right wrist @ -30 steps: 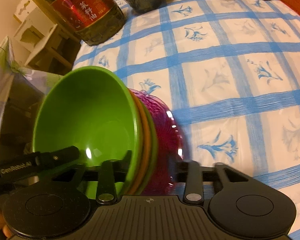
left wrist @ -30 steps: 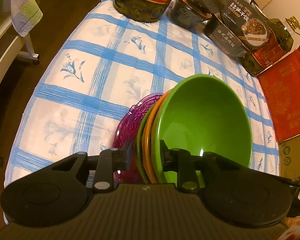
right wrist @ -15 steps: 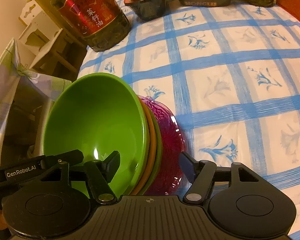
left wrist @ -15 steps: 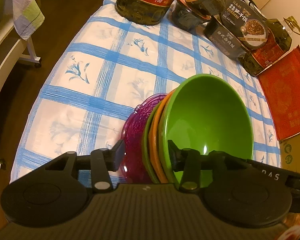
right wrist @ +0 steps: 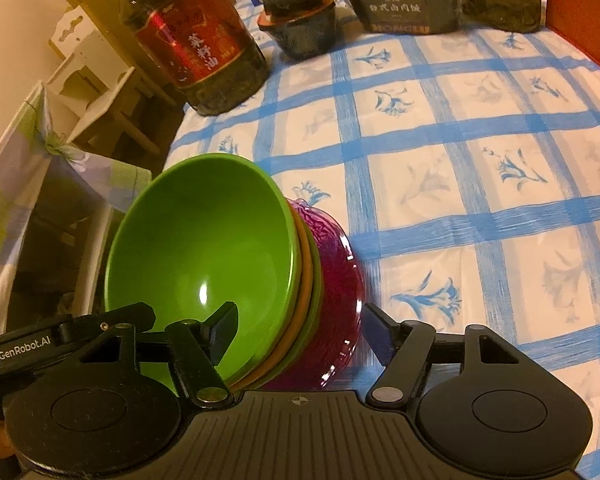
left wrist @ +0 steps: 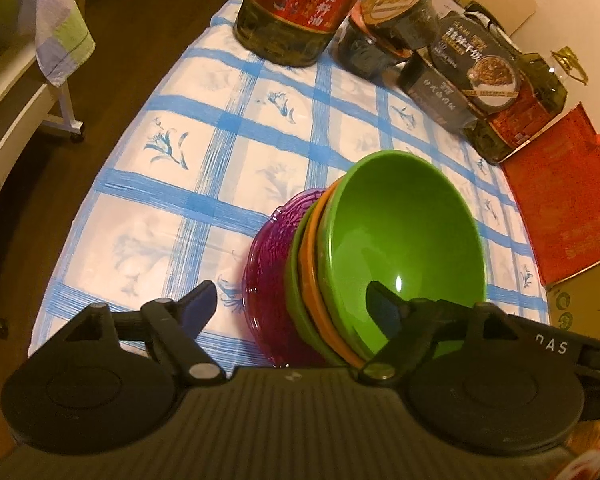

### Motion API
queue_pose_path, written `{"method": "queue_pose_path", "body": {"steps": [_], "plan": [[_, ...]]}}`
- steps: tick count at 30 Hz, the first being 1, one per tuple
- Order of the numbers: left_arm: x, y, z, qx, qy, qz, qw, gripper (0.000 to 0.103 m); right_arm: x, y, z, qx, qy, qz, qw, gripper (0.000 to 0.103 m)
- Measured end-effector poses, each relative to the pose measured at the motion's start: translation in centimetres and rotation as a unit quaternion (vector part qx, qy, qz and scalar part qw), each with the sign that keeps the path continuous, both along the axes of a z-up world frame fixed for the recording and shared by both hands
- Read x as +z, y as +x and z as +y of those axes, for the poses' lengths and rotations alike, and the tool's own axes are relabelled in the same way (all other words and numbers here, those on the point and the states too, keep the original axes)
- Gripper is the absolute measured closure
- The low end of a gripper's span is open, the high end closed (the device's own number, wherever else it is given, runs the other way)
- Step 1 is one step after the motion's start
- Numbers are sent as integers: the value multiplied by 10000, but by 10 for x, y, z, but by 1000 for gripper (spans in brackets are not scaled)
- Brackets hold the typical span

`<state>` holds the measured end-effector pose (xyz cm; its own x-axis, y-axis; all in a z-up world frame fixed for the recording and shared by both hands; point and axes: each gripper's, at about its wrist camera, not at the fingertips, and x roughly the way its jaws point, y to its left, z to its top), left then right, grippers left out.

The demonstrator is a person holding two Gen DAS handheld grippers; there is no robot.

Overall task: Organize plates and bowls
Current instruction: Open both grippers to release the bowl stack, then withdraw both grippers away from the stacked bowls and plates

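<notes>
bowls (left wrist: 400, 248): glossy, nested, sitting on ridged purple plate (left wrist: 268, 264) | bench (left wrist: 172, 184): wearing blue-check floral cloth | left gripper (left wrist: 290, 304), right gripper (right wrist: 298, 324): jaws just opening, standing spread, straddling stack, not pinching

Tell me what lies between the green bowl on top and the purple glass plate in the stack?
Between the top green bowl and the purple plate sit an orange dish and another green dish, seen edge-on in both wrist views.

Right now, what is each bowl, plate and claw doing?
Top green bowl: empty, nested on top of the stack.
Orange bowl: nested under it, only the rim shows.
Lower green bowl: nested beneath the orange one.
Purple glass plate: bottom of the stack, on the checked tablecloth.
Left claw: just opened, touching nothing.
Right claw: just opened, touching nothing.
</notes>
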<state>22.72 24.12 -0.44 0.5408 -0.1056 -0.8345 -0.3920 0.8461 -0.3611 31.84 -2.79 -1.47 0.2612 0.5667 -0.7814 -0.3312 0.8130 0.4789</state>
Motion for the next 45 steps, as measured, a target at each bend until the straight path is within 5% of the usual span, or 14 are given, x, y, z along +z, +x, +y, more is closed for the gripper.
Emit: {"method": "queue_pose_path", "body": {"steps": [9,17,28,45], "plan": [[16,-21,-9,-147,419,-252,9987,9,12,-19,-14,-85,-26,-222,9997,17],[22,-51,-18,-242,561,-541,9967,8,20,-46,-31,23,-69,-696,9976,16],[33,-109,-50,-186,1294,-893,9874,7,20,-88,-58,-172,8,-933,9955,16],[26,-184,-103,-317,1969,-1000,9748,7,24,-170,-88,-68,-155,-1557,9877,16]]}}
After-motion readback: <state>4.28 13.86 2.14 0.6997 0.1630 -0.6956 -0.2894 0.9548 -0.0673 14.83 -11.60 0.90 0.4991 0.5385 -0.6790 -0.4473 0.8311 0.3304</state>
